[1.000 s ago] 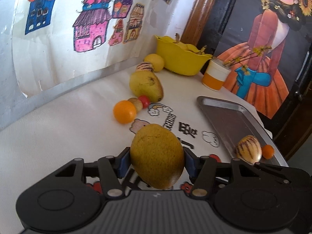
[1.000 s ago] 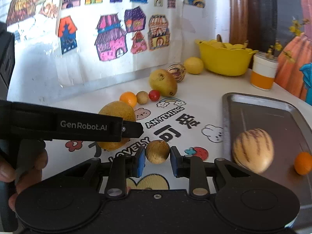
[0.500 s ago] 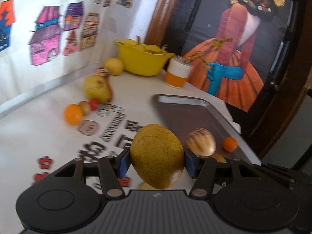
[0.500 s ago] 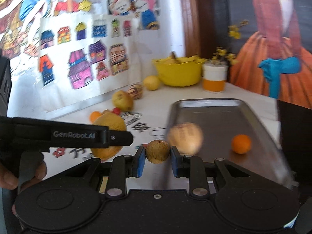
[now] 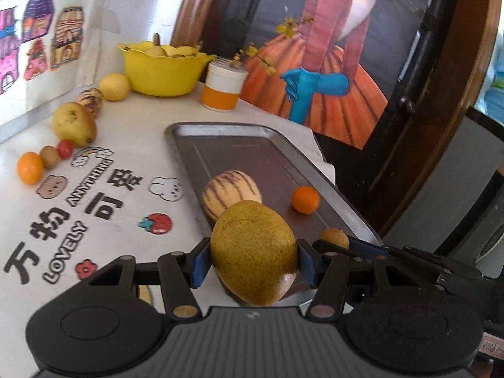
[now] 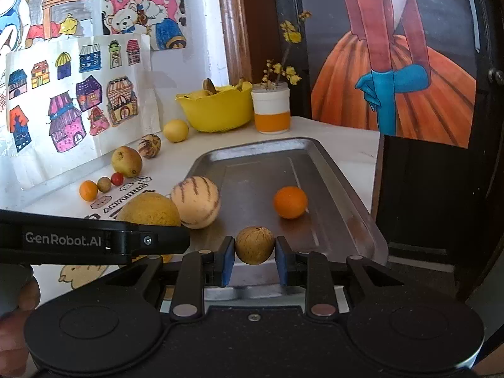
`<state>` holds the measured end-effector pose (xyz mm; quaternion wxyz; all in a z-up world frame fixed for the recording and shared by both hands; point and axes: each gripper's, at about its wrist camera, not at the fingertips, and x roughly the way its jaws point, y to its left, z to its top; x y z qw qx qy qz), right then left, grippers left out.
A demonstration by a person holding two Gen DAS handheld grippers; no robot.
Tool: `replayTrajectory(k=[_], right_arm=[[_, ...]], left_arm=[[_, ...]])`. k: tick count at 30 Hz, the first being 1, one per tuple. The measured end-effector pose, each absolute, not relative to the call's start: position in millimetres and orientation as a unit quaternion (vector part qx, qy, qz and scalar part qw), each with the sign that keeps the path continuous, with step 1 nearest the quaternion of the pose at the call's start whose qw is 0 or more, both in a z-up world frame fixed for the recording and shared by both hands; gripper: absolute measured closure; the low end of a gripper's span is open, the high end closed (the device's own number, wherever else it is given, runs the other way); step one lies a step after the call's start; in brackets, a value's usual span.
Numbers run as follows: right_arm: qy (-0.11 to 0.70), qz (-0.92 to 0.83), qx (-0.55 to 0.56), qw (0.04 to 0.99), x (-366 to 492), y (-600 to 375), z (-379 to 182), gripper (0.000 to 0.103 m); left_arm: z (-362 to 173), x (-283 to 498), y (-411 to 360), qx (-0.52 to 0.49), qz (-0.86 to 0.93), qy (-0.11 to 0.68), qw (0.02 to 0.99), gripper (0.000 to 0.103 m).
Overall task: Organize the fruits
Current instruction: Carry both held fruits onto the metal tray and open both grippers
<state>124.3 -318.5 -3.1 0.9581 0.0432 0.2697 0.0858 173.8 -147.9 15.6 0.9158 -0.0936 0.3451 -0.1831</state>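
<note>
Hovering over the grey metal tray's near end for drop-off: left tongs pinching a speckled yellow-green pear, right tongs pinching a small round brown fruit.

You have two grippers in view, the left gripper and the right gripper, each carrying one fruit: one large speckled yellow-green pear and one small round brown fruit.

One metal tray holds two fruits: one striped melon and one small orange.

Six loose fruits sit on your tabletop: one second orange, one small brown fruit, one red cherry tomato, one second pear, one second striped melon and one lemon.

There is one yellow bowl and one orange-and-white cup.
</note>
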Motion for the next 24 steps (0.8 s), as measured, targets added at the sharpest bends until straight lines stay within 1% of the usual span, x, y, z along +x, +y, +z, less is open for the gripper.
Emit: replayTrajectory(k=[15, 21, 24], right_arm=[[0.273, 0.087, 0.065, 0.956, 127.5, -327.2, -13.2, 0.074], [0.272, 0.083, 0.068, 0.956, 127.1, -326.9, -13.0, 0.068], [0.27, 0.079, 0.069, 0.957, 125.6, -326.8, -10.6, 0.064]], left_arm=[[12.4, 178.2, -163.6, -0.07, -0.18, 0.351, 0.916, 0.042], [12.8, 178.9, -160.1, -0.074, -0.182, 0.352, 0.915, 0.042], [13.4, 178.9, -154.5, -0.087, -0.185, 0.354, 0.912, 0.039]])
